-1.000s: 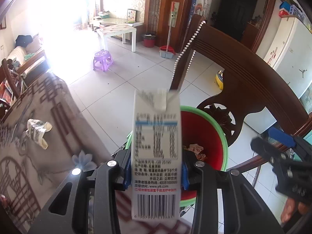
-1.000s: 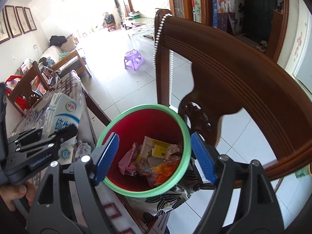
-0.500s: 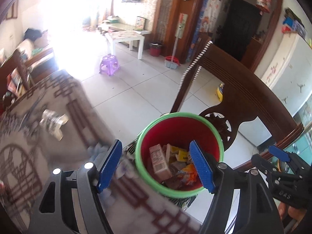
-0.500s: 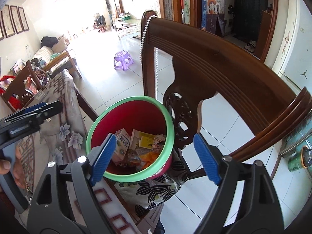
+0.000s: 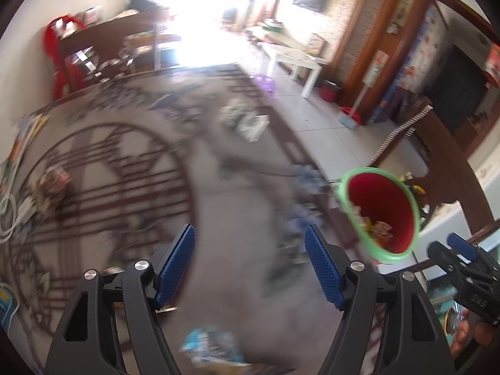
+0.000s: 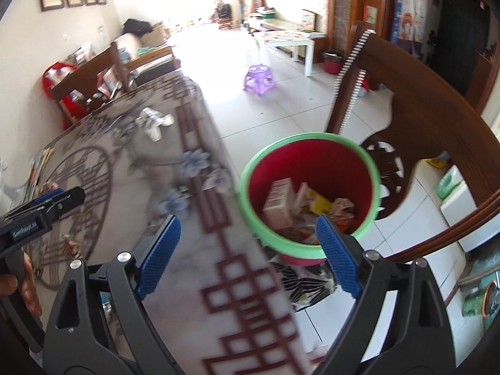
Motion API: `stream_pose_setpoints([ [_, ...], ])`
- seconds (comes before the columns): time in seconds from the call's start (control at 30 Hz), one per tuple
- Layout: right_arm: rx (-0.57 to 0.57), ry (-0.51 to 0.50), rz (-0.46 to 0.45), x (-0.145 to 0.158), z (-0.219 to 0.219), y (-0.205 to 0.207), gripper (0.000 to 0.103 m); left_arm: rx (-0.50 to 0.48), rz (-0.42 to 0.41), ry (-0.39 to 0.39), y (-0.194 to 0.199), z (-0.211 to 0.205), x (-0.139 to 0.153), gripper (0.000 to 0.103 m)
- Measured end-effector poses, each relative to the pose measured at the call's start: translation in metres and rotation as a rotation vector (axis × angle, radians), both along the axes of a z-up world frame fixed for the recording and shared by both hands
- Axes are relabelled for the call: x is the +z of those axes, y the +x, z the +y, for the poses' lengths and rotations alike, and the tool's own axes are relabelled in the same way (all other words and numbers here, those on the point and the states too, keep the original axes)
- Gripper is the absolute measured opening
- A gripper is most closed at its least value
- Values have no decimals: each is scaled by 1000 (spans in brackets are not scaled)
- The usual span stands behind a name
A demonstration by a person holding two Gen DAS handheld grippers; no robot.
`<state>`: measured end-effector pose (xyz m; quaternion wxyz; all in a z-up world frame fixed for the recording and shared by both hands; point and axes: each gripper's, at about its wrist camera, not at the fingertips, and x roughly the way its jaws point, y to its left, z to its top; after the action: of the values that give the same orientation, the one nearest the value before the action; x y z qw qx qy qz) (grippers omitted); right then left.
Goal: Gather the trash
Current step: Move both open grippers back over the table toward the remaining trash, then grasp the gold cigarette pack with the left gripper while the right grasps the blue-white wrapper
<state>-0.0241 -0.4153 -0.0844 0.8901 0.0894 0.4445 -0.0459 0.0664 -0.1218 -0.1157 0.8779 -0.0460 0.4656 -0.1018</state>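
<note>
Red bin (image 6: 325, 162), green rim

Tbl w/ patterned cloth (image 6: 131, 168): crumpled wrapper (image 6: 154, 122).

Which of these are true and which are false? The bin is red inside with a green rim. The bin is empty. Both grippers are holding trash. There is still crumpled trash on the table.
1. The bin is red inside with a green rim. True.
2. The bin is empty. False: a carton and wrappers lie in it.
3. Both grippers are holding trash. False: the left gripper stands open over the tablecloth with nothing between its pads, and the right gripper is opening, also with nothing between its pads.
4. Crumpled trash still lies on the table. True.
</note>
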Motion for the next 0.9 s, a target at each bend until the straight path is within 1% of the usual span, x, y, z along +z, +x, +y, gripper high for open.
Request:
stream_pose_setpoints([
  [0.1, 51, 18, 12, -4, 34, -2, 88, 41, 34, 25, 1, 46, -16, 71],
  [0.23, 107, 59, 56, -15, 79, -8, 88, 63, 64, 95, -7, 94, -34, 72],
  [0.3, 143, 96, 86, -26, 105, -12, 88, 79, 80, 101, -10, 113, -39, 72],
  [0.37, 190, 111, 113, -38, 134, -15, 88, 86, 92, 98, -15, 129, -45, 72],
  [0.43, 237, 116, 142, -50, 162, -15, 87, 73, 97, 98, -18, 138, -48, 73],
  [0.47, 264, 121, 162, -57, 177, -15, 86, 54, 95, 103, -20, 141, -50, 74],
  [0.5, 282, 128, 174, -63, 187, -15, 85, 35, 90, 113, -22, 142, -52, 77],
  [0.57, 309, 134, 199, -73, 204, -14, 82, -15, 86, 141, -25, 143, -57, 78],
  [0.67, 343, 121, 248, -89, 224, -12, 78, -63, 98, 131, -24, 146, -61, 78],
  [0.7, 353, 111, 270, -94, 230, -12, 73, -78, 99, 129, -23, 146, -62, 78],
  [0.73, 360, 106, 282, -98, 234, -12, 60, -104, 98, 132, -22, 146, -63, 78],
  [0.77, 365, 105, 292, -102, 237, -13, 52, -134, 90, 142, -21, 144, -64, 78],
  [0.8, 368, 109, 310, -106, 239, -13, 38, -176, 76, 163, -20, 141, -65, 78],
  [0.83, 363, 121, 325, -109, 238, -14, 27, -227, 57, 195, -20, 136, -66, 79],
  [0.9, 341, 160, 331, -110, 234, -18, 26, -336, 22, 248, -21, 125, -68, 80],
])
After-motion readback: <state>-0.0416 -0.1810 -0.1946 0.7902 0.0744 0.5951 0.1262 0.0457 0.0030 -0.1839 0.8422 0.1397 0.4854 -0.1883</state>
